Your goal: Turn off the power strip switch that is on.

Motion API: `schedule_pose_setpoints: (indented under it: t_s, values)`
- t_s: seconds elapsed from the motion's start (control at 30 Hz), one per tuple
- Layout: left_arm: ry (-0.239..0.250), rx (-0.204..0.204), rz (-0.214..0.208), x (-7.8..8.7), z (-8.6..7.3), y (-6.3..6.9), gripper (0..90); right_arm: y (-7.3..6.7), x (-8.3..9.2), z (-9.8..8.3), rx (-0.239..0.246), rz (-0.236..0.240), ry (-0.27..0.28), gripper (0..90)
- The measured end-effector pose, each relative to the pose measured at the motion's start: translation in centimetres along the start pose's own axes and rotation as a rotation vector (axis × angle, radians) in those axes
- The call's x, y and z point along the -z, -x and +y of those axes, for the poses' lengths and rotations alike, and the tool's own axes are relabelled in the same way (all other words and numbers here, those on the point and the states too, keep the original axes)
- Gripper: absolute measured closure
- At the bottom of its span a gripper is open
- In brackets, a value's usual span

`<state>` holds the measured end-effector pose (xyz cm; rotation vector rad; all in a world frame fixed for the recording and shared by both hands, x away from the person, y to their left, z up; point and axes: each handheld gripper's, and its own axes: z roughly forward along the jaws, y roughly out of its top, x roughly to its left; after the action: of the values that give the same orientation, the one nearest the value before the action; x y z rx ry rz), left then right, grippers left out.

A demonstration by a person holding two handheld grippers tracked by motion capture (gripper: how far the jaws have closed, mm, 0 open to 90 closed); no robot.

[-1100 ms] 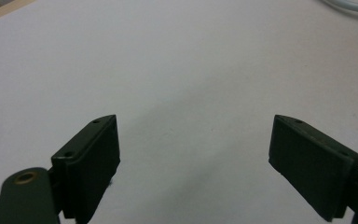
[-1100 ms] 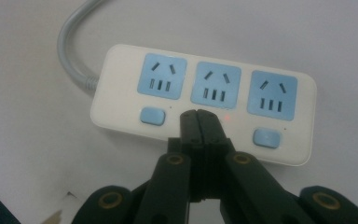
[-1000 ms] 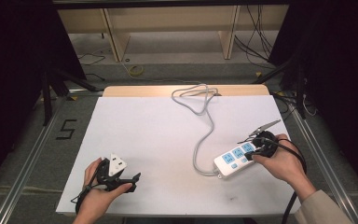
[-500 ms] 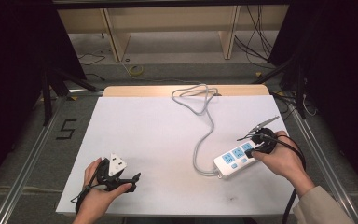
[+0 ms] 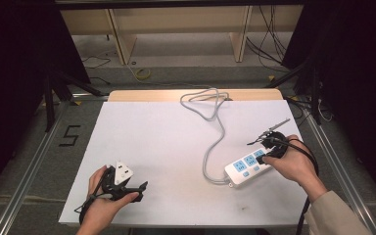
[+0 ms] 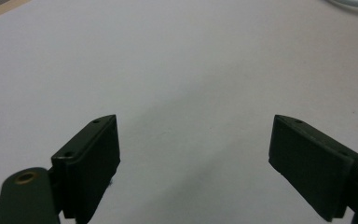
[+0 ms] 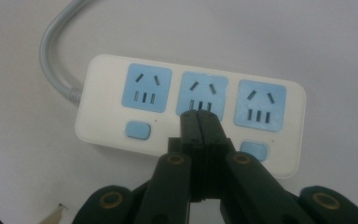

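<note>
A white power strip (image 5: 245, 168) with three blue sockets lies at the table's right, and its grey cable (image 5: 210, 147) loops toward the far edge. My right gripper (image 5: 261, 157) is shut with nothing between its jaws. In the right gripper view its closed tips (image 7: 199, 116) sit over the lower edge of the middle socket on the strip (image 7: 107, 116) and hide what lies just below that socket. Blue buttons (image 7: 137, 129) show under the outer sockets. I cannot tell whether the tips touch the strip. My left gripper (image 5: 141, 186) rests at the front left, open and empty (image 6: 196, 122).
The white tabletop (image 5: 161, 132) has free room across its middle and left. The cable's loop (image 5: 208, 100) lies at the far edge. Metal rails (image 5: 29, 166) run along both sides of the table, and shelving stands beyond it.
The right gripper has shifted only slightly over the power strip. The left hand has stayed still.
</note>
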<state>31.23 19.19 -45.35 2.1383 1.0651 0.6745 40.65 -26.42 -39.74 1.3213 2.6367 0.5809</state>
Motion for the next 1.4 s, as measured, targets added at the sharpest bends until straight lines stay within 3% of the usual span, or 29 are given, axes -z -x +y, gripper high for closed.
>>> schedule_pose_setpoints:
  t_s: [1.4]
  values:
    - [0.001, -0.007, -0.003, -0.1, 0.1, 0.0, 15.8, 0.0, -1.7, 1.2, -0.006, -0.012, -0.092, 90.0]
